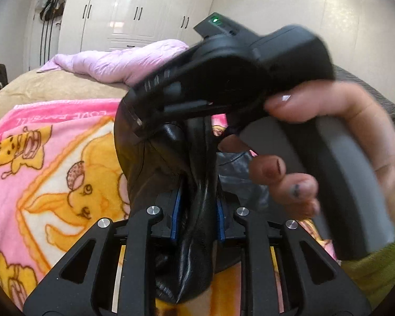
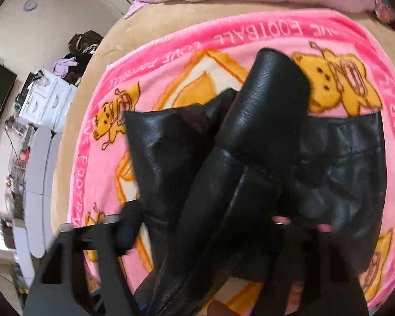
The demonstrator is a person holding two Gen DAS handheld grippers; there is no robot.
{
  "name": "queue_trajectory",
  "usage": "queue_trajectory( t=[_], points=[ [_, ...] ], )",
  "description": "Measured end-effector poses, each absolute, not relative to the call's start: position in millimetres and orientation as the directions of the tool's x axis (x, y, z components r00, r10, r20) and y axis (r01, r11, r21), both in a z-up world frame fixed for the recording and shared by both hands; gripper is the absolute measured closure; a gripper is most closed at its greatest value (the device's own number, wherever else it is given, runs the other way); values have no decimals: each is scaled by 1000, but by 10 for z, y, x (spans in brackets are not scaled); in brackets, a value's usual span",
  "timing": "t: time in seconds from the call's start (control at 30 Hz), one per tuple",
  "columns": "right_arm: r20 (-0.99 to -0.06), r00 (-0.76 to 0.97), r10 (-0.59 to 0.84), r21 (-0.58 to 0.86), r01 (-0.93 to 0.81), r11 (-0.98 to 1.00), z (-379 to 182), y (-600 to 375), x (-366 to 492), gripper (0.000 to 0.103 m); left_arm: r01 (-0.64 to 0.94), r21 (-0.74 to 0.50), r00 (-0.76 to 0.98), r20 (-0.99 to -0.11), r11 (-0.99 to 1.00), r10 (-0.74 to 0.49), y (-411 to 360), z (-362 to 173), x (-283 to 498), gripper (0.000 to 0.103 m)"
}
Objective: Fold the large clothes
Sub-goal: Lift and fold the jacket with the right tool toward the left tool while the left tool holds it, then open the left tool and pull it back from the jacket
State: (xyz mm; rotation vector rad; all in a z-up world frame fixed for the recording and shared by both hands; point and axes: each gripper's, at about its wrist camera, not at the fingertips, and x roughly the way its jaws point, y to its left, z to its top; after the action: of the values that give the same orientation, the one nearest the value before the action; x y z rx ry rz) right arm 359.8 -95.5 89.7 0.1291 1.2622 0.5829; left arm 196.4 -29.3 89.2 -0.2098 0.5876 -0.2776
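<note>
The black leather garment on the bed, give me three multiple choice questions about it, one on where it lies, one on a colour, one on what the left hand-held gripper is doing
1. What does the black leather garment lie on?
A. a bare wooden floor
B. a pink cartoon blanket
C. a white desk

2. What colour is the quilt bunched at the far end of the bed?
A. pale pink
B. dark green
C. navy

3. What is the left hand-held gripper doing?
A. standing open over nothing
B. clamping a fold of the garment
C. holding a hanger

Answers: B, the blanket shows all round the garment; A, pale pink folds; B, leather is pinched between the blue pads.
</note>
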Motion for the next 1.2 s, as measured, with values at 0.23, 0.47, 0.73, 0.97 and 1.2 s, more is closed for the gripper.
queue_trajectory(
  t=[0.23,0.47,0.73,0.97,1.2],
  points=[
    [-795,250,553,449,-370,813,1029,-1326,3671,83,284,-308,839,-380,908,-391,-5,1293,1480,69],
    [-733,299,611,488,-395,779,1245,-2109,3749,84,190,-426,836,-402,885,-373,389,1201,1721,65],
    [-695,308,649,514,-418,749,962,-2721,3894,84,168,-471,693,-569,866,-444,-124,540,2387,50],
    [-714,295,634,578,-263,773,169,-3158,4024,68,195,-374,645,-647,907,-406,-651,282,2483,49],
    [-683,512,521,576,-63,815,206,-3654,3772,16,215,-272,656,-671,938,-345,-839,135,2437,48]
  ],
)
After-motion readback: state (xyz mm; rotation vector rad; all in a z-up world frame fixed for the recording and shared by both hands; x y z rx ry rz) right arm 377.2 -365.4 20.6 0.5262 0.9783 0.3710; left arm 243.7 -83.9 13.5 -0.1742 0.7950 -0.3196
